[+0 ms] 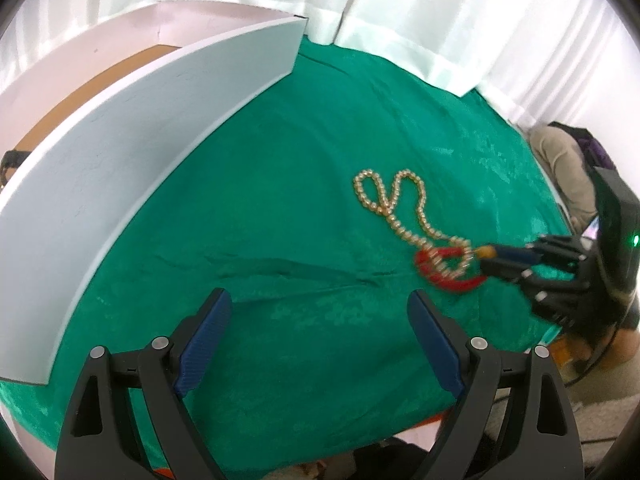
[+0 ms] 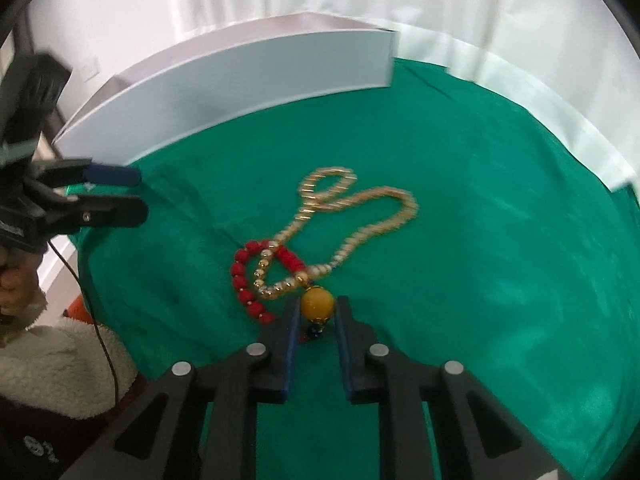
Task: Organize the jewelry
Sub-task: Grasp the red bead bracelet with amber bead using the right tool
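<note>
You're pinching the yellow bead point(image 2: 317, 301) in the right gripper point(image 2: 317, 312) mid-cloth point(image 2: 480, 280), left gripper point(image 1: 320, 320) gaping empty; lifting risks dragging the red bracelet point(image 2: 248, 280) tangled under the necklace point(image 2: 360, 216).

Green cloth point(image 1: 304, 184) left bare around tangled necklace point(image 1: 394, 200); far-left side blocked by upright white box wall point(image 1: 132, 168).
</note>
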Demonstrator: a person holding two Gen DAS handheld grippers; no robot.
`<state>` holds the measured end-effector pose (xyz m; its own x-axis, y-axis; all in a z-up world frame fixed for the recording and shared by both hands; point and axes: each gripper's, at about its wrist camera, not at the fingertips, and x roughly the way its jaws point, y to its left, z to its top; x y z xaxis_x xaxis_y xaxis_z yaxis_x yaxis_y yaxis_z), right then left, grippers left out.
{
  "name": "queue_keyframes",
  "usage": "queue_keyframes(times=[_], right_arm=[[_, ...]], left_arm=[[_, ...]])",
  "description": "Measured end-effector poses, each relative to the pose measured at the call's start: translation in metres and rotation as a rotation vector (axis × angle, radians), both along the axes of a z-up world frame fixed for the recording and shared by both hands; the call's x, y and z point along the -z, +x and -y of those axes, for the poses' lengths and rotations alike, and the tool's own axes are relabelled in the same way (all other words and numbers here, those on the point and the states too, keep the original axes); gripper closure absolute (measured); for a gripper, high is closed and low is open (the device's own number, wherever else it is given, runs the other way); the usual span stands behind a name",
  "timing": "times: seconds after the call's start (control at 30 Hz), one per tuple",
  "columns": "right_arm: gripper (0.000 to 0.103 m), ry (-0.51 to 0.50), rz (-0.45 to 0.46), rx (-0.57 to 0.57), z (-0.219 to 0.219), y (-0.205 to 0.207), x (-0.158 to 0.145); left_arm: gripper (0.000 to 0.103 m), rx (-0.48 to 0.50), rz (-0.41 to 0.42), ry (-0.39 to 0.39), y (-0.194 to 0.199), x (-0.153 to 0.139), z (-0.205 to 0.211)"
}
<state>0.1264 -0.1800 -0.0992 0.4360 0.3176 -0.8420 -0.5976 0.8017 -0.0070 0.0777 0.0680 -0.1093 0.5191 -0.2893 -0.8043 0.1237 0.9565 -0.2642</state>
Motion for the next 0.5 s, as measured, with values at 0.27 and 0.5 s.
queue_keyframes(times=[0.27, 0.5], right_arm=[[0.085, -0.121, 0.016, 0.294, 0.072, 0.010, 0.005], [0.084, -0.093, -0.002, 0.432, 0.113, 0.020, 0.019]], left_arm=[[0.013, 0.064, -0.008, 0.032, 0.011, 0.004, 0.026], [0.013, 0.139, -0.037, 0.001, 0.038, 0.003, 0.054]])
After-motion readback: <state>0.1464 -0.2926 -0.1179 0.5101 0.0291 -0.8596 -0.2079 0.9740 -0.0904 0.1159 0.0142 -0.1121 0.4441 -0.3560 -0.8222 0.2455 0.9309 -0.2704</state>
